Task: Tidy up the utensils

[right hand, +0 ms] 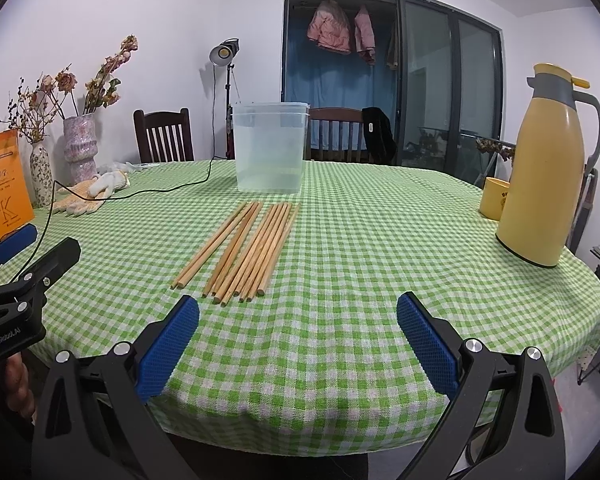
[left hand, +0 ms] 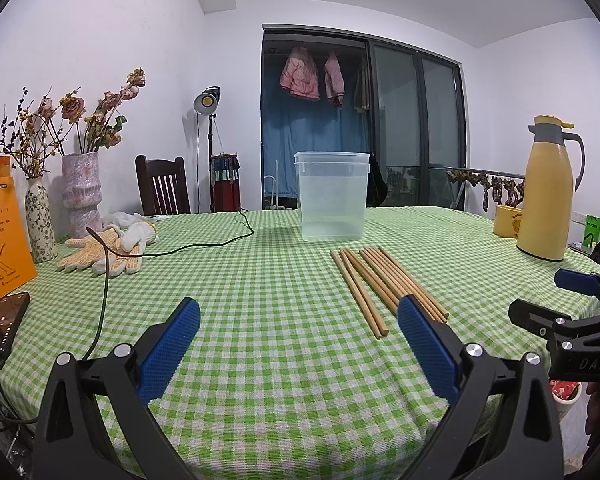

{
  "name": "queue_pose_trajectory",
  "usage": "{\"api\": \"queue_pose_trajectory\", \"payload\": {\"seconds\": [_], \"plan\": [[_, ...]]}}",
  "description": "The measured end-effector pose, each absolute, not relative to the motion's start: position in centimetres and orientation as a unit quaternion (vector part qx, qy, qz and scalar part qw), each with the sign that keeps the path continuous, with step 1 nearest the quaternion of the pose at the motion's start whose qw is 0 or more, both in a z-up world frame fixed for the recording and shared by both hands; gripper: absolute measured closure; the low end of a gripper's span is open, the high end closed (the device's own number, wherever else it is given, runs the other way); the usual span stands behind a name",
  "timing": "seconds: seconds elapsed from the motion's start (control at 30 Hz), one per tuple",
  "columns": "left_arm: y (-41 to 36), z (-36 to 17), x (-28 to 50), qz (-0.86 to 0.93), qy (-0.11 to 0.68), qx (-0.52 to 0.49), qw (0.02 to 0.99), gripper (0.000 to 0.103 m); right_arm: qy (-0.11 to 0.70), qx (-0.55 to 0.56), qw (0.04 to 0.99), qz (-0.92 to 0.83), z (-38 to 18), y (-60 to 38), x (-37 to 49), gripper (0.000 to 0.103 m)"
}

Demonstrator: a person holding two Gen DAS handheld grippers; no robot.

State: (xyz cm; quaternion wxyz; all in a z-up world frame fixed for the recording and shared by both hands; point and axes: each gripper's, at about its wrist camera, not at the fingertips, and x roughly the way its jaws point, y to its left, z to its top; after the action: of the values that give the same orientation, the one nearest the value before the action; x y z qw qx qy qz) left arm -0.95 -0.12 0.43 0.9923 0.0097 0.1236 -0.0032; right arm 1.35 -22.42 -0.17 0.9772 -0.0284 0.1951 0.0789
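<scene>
A: Starting from the left, we are holding the left blue-padded black gripper (left hand: 298, 344) over the near edge of the round table under the green-and-white checked cloth (left hand: 260, 280), its pads standing wide apart with nothing between them.

B: And the row of light wooden chopsticks (left hand: 384, 286) is lying ahead and to the right of it, flat on the cloth, near the middle of the table.

A: From the right blue-padded black gripper (right hand: 298, 342), also spread wide and empty, the same chopsticks (right hand: 244, 248) are lying just ahead and a little left. We are judging the right one nearer.

B: Their long axes are running from the near edge toward the far edge, close to the line of the fingers, so we are judging that a pinch across one stick needs little wrist turn. The near ends are pointing at us.

A: Behind them, the clear plastic tub (right hand: 270, 146) is standing upright toward the far edge.

B: We are struggling to count the sticks, since they are touching side by side. In the left view, one blue pad (left hand: 424, 340) is covering some near ends.
</scene>
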Motion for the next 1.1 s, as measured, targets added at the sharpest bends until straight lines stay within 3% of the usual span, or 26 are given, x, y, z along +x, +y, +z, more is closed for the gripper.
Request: {"api": "queue_pose_trajectory", "payload": {"seconds": [1.1], "plan": [[-0.27,0.43,-0.55,-0.003,0.129,0.006,0.992,0.007,0.198,-0.026,0.977,0.075,-0.24,-22.47,1.39,0.008]]}}
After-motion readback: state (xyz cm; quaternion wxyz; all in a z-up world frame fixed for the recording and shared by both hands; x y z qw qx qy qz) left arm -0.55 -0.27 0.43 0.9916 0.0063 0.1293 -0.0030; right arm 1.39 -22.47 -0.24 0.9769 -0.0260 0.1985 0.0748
